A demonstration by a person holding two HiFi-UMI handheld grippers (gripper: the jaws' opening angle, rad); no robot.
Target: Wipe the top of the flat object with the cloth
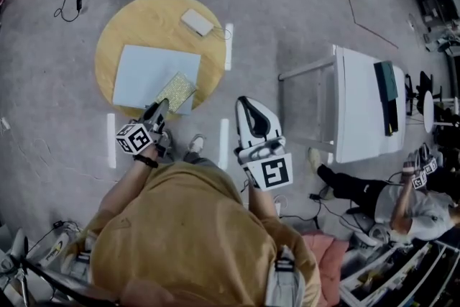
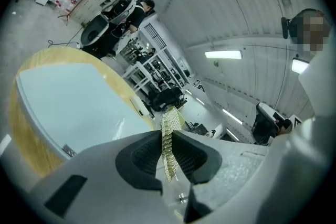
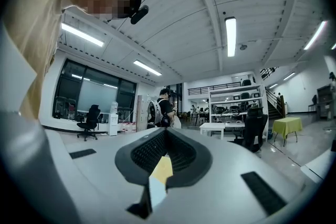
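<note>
Left gripper (image 1: 159, 111): at the near edge of the round table, jaws closed tight on one end of the cloth, which stands edge-on between the ribbed pads in the left gripper view (image 2: 167, 140)
Cloth (image 1: 177, 90): yellow-green and glittery; it lies over the near right corner of the flat board, with its near end pinched in the left gripper (image 2: 169, 131)
Flat board (image 1: 151, 72): pale blue rectangle lying flat on the table, filling most of the table's near half; its top is smooth and shiny in the left gripper view (image 2: 73, 105)
Table (image 1: 144, 18): round, with a light wood top; its rim shows around the board (image 2: 21, 123)
Right gripper (image 1: 244, 104): held off the table to the right, over the grey floor and well apart from the cloth; its jaws are pressed together with nothing between them (image 3: 166, 136)
White box (image 1: 197, 21): small and flat, on the far right part of the table, apart from the board
White bench (image 1: 359, 104): stands on the floor to the right of the table
Seated person (image 1: 402, 205): on the floor at the near right
</note>
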